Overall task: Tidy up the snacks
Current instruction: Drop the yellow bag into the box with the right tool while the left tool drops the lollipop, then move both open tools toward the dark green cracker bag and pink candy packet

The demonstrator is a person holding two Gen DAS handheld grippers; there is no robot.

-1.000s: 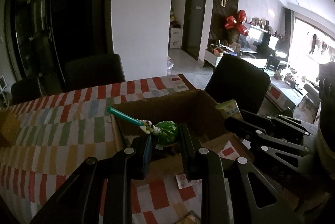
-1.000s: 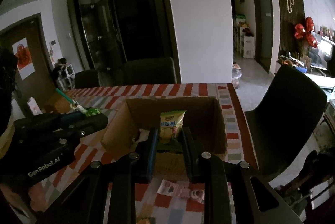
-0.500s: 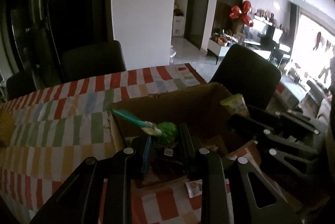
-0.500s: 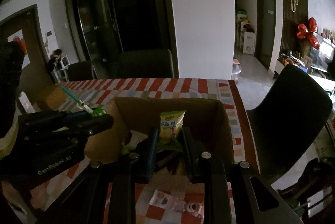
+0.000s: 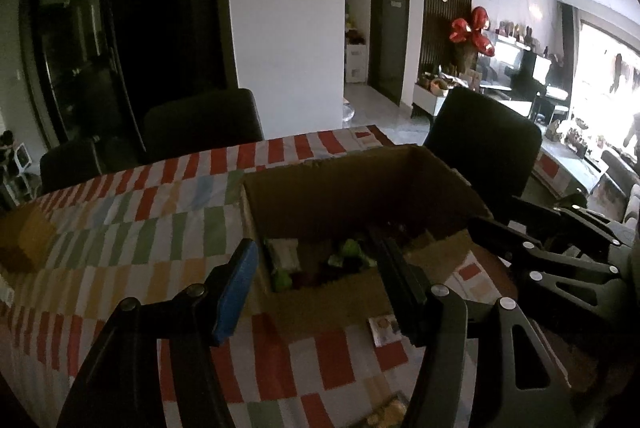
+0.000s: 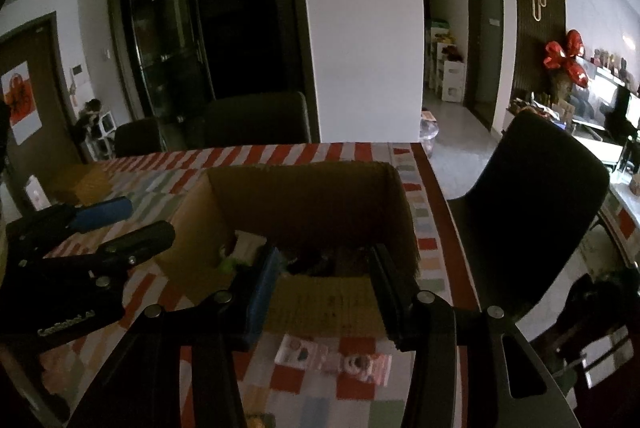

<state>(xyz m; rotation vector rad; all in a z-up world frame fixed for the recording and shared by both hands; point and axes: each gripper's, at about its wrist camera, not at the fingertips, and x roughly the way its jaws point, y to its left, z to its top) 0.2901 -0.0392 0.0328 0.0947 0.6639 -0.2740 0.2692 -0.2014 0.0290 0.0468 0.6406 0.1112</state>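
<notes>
While both hover over cardboard box [image 5: 360,188], left gripper [image 5: 316,268] and right gripper [image 6: 324,268] jaws opening, empty — snacks [image 5: 348,252] inside box dim, indistinct.

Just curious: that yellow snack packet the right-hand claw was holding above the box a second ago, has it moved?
Yes. It is gone from the opening right gripper, evidently down into the cardboard box; I cannot pick it out there.

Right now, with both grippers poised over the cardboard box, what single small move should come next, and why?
Probably draw both grippers back from the cardboard box toward the packets lying on the checked tablecloth in front of it. The left gripper and right gripper have their jaws opening with nothing between them, and snacks already lie inside the box.
</notes>
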